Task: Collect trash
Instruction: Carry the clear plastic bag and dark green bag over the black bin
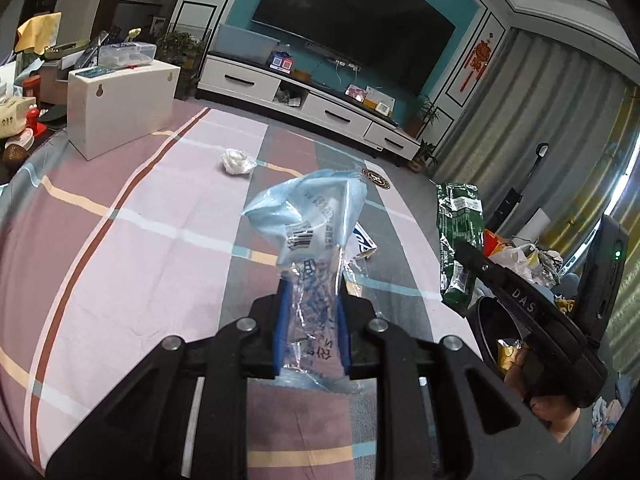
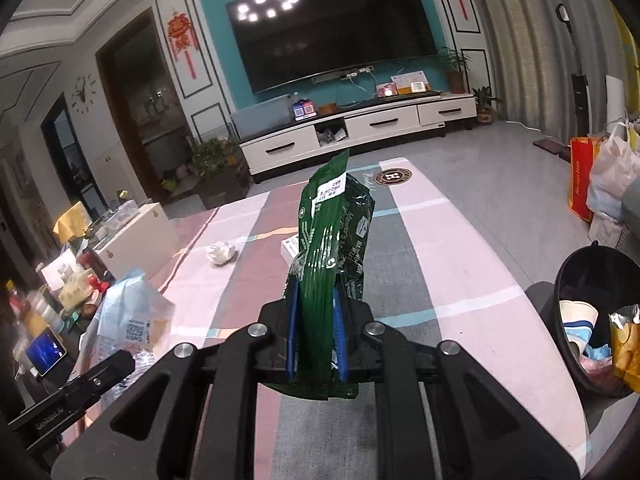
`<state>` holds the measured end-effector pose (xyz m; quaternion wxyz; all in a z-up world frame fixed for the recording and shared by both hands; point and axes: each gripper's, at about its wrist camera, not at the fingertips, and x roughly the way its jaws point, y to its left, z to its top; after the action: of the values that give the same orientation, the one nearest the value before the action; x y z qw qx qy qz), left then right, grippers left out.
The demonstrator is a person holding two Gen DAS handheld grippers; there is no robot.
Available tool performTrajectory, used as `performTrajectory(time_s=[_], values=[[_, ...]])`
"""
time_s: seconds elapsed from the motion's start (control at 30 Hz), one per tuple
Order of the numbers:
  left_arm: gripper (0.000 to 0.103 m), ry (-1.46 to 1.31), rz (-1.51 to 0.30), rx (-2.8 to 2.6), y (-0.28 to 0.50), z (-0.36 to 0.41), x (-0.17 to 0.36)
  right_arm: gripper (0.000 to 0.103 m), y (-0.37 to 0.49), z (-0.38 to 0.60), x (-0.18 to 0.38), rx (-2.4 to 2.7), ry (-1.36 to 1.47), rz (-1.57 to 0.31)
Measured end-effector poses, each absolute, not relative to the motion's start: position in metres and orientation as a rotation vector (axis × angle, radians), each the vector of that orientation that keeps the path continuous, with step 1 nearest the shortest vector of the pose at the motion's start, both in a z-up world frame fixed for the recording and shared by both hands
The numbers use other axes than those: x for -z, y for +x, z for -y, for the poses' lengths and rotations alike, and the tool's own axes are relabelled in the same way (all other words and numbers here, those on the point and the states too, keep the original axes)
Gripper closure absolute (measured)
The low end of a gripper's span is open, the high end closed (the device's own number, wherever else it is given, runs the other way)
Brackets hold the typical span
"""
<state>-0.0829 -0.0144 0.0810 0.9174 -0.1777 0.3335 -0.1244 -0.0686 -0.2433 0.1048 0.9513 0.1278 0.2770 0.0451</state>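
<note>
Hidden: the lower end of the crumpled pale-blue plastic wrapper [image 1: 308, 232] is disappearing between the blue pads [image 1: 282, 320], and its print is staying too blurred to read.
Left gripper [image 1: 310, 320]: its jaws are clenching on that wrapper, holding it up above the pink-and-grey striped tablecloth [image 1: 120, 240].
Right gripper [image 2: 316, 332]: its jaws are gripping the long dark-green foil packet [image 2: 332, 240], which is standing upright and blocking part of a small white box [image 2: 289, 249] behind it.
Cut off: the round black trash bin [image 2: 560, 292] is sitting at the right edge, only partly showing, with a paper cup and yellow wrappers inside.
Around: a crumpled white tissue ball [image 1: 238, 161] is lying well apart on the cloth; a white rectangular box [image 1: 120, 108] is standing at the far left.
</note>
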Motion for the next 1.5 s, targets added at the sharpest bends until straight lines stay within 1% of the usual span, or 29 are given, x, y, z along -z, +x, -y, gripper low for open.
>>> performTrajectory(time_s=[0.5, 0.87, 1.23, 1.5], values=[[0.082, -0.32, -0.67, 0.286, -0.091, 0.031, -0.087, 0.086, -0.083, 0.256, -0.117, -0.05, 0.268, -0.542], [0.082, -0.275, -0.667, 0.355, -0.099, 0.058, -0.091, 0.086, -0.101, 0.277, -0.142, -0.008, 0.296, -0.49], [0.082, -0.212, -0.662, 0.472, -0.1, 0.114, -0.104, 0.086, -0.143, 0.345, -0.166, 0.167, 0.371, -0.394], [0.081, -0.175, -0.695, 0.551, -0.097, 0.158, -0.104, 0.086, -0.183, 0.414, -0.16, 0.393, 0.465, -0.377]])
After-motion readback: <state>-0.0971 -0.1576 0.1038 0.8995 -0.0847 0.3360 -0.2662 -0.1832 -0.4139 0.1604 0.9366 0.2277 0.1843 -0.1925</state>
